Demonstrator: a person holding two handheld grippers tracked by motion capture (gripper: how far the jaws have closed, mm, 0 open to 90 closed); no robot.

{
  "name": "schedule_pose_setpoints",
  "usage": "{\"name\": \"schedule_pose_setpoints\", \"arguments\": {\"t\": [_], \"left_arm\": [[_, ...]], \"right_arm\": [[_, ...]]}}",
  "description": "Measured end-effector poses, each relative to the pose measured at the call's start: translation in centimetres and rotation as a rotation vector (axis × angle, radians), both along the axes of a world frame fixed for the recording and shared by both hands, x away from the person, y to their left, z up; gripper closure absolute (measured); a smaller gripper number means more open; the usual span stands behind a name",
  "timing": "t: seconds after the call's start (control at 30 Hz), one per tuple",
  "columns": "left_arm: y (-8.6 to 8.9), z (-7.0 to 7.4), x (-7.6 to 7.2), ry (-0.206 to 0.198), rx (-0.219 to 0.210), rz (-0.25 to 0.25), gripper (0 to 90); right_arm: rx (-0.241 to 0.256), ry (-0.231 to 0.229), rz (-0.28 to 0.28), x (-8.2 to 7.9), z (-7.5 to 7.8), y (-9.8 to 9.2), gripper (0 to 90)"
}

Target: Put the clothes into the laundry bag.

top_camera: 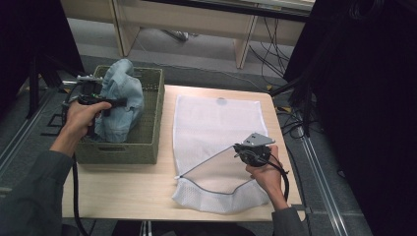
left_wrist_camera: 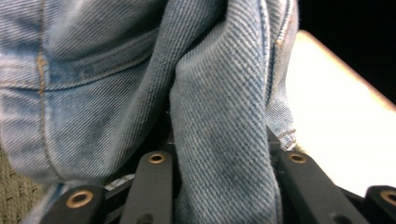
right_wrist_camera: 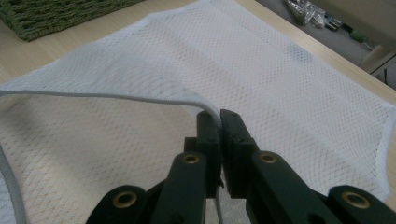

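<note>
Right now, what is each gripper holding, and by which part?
Left gripper: shut on the denim garment, clamping a bunched fold over the green basket. Right gripper: shut on the white mesh bag, jaws pinching its grey-edged opening rim, lifted open.

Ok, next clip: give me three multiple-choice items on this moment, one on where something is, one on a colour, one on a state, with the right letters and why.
1. Where is the jeans bundle?
A. flat on the bare table
B. in and above the basket, at the table's left
C. inside the mesh bag

2. What colour is the basket?
A. green
B. red
C. white

3. What are the right tongs doing?
A. hanging open over the basket
B. shut on the jeans
C. shut on the rim of the mesh bag, lifting its mouth open

Answers:
1 B: the high view shows the denim rising out of the basket, gripped by the left tongs.
2 A: its woven wall reads green.
3 C: the right gripper view shows the jaws pinched on the bag's grey edge.
</note>
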State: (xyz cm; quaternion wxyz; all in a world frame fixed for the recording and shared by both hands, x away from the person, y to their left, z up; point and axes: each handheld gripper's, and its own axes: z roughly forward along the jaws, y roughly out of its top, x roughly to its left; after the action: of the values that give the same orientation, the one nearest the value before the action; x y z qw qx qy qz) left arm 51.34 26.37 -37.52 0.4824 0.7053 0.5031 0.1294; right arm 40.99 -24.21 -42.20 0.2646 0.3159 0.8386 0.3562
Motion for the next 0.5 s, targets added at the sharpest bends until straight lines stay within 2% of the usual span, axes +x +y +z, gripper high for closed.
{"name": "schedule_pose_setpoints", "arguments": {"t": [0.03,0.13,0.17,0.2,0.23,0.27,0.3,0.33,0.37,0.43,0.5], "left_arm": [[0.0,0.0,0.0,0.000,0.000,0.000,67.6],[0.2,1.2,-1.4,-0.022,-0.062,-0.021,67.7],[0.2,1.2,-1.4,-0.022,-0.062,-0.021,67.8],[0.2,1.5,-1.7,-0.027,-0.079,-0.034,67.9],[0.2,1.7,-2.1,-0.035,-0.100,-0.044,67.9],[0.2,2.1,-2.4,-0.037,-0.121,-0.046,68.0],[0.2,2.4,-2.7,-0.038,-0.138,-0.052,68.1],[0.1,3.1,-3.2,-0.052,-0.176,-0.071,68.1],[0.0,3.5,-3.5,-0.054,-0.178,-0.084,68.0],[-0.1,3.8,-3.7,-0.060,-0.182,-0.097,67.9],[-0.4,5.0,-4.4,-0.082,-0.191,-0.114,67.9]], "right_arm": [[0.002,0.003,0.000,0.0,0.0,0.0,87.9],[-0.012,-0.006,0.000,0.0,0.2,-0.1,88.8],[-0.016,-0.011,0.001,-0.1,0.2,-0.1,89.0],[0.003,0.011,-0.006,-0.1,0.2,0.0,89.1],[0.003,0.011,-0.006,-0.1,0.2,0.0,89.1],[-0.014,-0.035,0.007,0.1,0.3,-0.1,89.3],[0.001,-0.002,0.000,-0.1,0.4,0.0,89.3],[0.018,-0.014,-0.031,-0.3,0.4,0.0,89.4],[0.015,-0.003,-0.014,-0.2,0.5,0.0,89.4],[0.006,-0.012,0.004,-0.1,0.7,-0.1,89.4],[0.013,-0.034,-0.009,-0.1,0.9,-0.1,89.4]]}}
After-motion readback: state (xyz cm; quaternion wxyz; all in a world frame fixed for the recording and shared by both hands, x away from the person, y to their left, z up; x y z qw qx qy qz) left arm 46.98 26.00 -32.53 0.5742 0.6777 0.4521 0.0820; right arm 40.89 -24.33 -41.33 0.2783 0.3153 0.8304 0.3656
